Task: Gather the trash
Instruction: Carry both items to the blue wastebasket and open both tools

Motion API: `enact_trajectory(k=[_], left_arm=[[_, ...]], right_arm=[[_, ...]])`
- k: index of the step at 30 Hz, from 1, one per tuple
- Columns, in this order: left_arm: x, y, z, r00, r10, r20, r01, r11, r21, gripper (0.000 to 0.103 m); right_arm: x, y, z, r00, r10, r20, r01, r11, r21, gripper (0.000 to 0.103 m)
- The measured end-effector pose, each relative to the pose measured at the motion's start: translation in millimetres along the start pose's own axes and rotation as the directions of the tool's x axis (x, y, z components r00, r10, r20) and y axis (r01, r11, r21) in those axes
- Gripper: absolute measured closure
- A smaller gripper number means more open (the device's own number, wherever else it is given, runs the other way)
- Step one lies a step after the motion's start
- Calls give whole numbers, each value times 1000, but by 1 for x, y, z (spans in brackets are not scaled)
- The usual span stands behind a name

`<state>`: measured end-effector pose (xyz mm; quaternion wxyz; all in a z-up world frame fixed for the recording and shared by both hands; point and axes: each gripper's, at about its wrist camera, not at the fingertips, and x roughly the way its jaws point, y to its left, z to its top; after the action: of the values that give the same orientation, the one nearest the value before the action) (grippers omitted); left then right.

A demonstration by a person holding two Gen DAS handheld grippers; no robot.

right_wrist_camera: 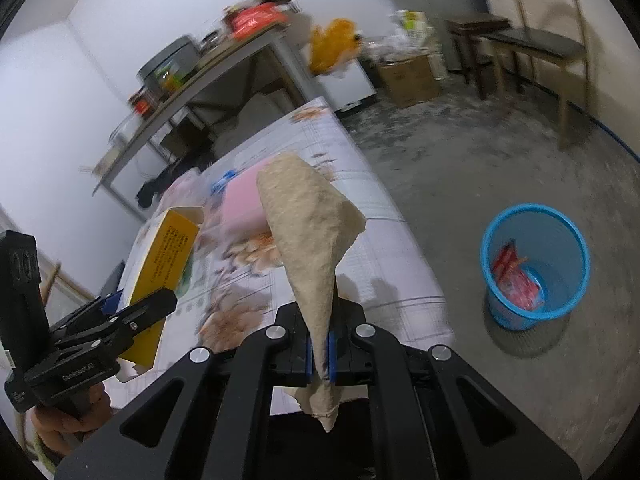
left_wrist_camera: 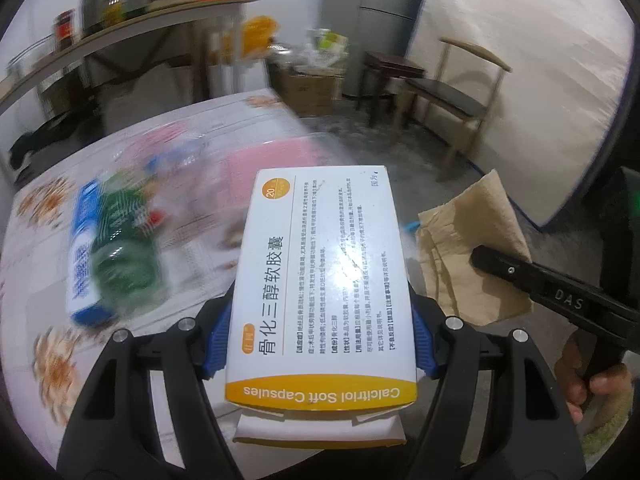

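Note:
My left gripper (left_wrist_camera: 320, 344) is shut on a white and yellow medicine box (left_wrist_camera: 320, 280), held above the flowered table (left_wrist_camera: 48, 340). The box also shows in the right wrist view (right_wrist_camera: 168, 256). My right gripper (right_wrist_camera: 320, 354) is shut on a crumpled brown paper napkin (right_wrist_camera: 308, 240) that stands up between its jaws; it also shows in the left wrist view (left_wrist_camera: 472, 248). A blue waste basket (right_wrist_camera: 536, 264) stands on the floor to the right of the table, with red wrappers (right_wrist_camera: 516, 280) inside.
A green bottle (left_wrist_camera: 124, 248), a blue box (left_wrist_camera: 82, 252) and a pink item (left_wrist_camera: 264, 168) lie blurred on the table. A shelf table (right_wrist_camera: 192, 88), cardboard box (right_wrist_camera: 408, 76), stool (right_wrist_camera: 476, 24) and chair (right_wrist_camera: 536, 44) stand around the concrete floor.

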<state>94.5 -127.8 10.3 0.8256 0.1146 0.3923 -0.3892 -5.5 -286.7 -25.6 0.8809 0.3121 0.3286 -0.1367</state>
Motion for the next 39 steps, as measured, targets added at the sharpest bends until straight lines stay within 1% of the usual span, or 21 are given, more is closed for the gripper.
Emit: enact_trajectory(k=[3, 5, 7, 8, 11, 14, 16, 18, 20, 22, 24, 25, 26, 27, 28, 29, 30, 32, 34, 35, 39], left_arm=[[12, -24, 16, 998, -67, -21, 68, 997, 41, 36], [25, -46, 30, 993, -105, -49, 110, 990, 88, 36], [38, -64, 39, 986, -145, -79, 153, 982, 113, 36], [50, -76, 46, 980, -169, -106, 182, 975, 126, 36], [79, -109, 58, 966, -198, -167, 224, 961, 160, 36], [109, -138, 62, 950, -213, -228, 256, 949, 183, 36], [134, -157, 65, 936, -217, -277, 275, 942, 194, 36], [159, -176, 68, 918, -222, -328, 295, 936, 193, 36], [179, -187, 73, 907, -221, -357, 304, 933, 194, 36], [201, -203, 80, 903, -211, -373, 303, 930, 207, 36], [220, -216, 86, 897, -224, -381, 317, 926, 203, 35], [230, -225, 90, 895, -233, -381, 324, 926, 195, 28], [239, -229, 92, 892, -245, -381, 333, 924, 187, 22], [250, -235, 95, 890, -256, -378, 341, 924, 176, 16], [259, -239, 96, 891, -255, -377, 336, 927, 167, 16], [263, -242, 94, 890, -251, -380, 332, 929, 163, 16], [271, -245, 92, 885, -248, -393, 327, 933, 149, 16], [277, -245, 90, 877, -255, -408, 330, 936, 124, 16], [273, -242, 88, 873, -268, -407, 341, 933, 117, 16], [271, -241, 88, 874, -270, -404, 343, 932, 120, 16], [256, -230, 88, 888, -264, -377, 335, 932, 137, 16]], right_arm=[[-14, -33, 5, 998, -44, 34, 41, 996, 78, 97], [-22, -57, 8, 995, -82, 54, 74, 989, 130, 97], [-29, -85, 12, 991, -120, 62, 106, 975, 195, 97], [-30, -96, 13, 990, -128, 63, 112, 969, 219, 97], [-29, -137, 14, 985, -168, 51, 145, 942, 302, 97], [-18, -172, 13, 983, -181, 12, 164, 915, 368, 97], [-4, -197, 10, 981, -190, -27, 184, 892, 413, 97], [9, -214, 10, 980, -192, -60, 199, 878, 435, 97], [25, -232, 12, 976, -197, -96, 219, 862, 458, 97], [40, -247, 16, 970, -209, -121, 241, 848, 471, 97], [55, -265, 23, 964, -225, -139, 264, 840, 474, 96], [64, -275, 28, 961, -237, -142, 276, 834, 478, 95], [72, -283, 30, 959, -244, -146, 284, 831, 478, 93], [76, -293, 30, 954, -255, -155, 298, 828, 475, 80], [87, -307, 32, 945, -277, -173, 326, 813, 483, 61], [92, -315, 31, 942, -285, -176, 335, 803, 493, 56], [94, -324, 29, 941, -290, -175, 339, 794, 505, 54], [99, -339, 22, 934, -303, -192, 358, 769, 529, 54], [97, -347, 12, 937, -293, -192, 350, 752, 558, 54], [96, -347, 9, 938, -291, -190, 346, 750, 563, 54], [88, -345, -2, 940, -287, -183, 340, 751, 566, 53]])
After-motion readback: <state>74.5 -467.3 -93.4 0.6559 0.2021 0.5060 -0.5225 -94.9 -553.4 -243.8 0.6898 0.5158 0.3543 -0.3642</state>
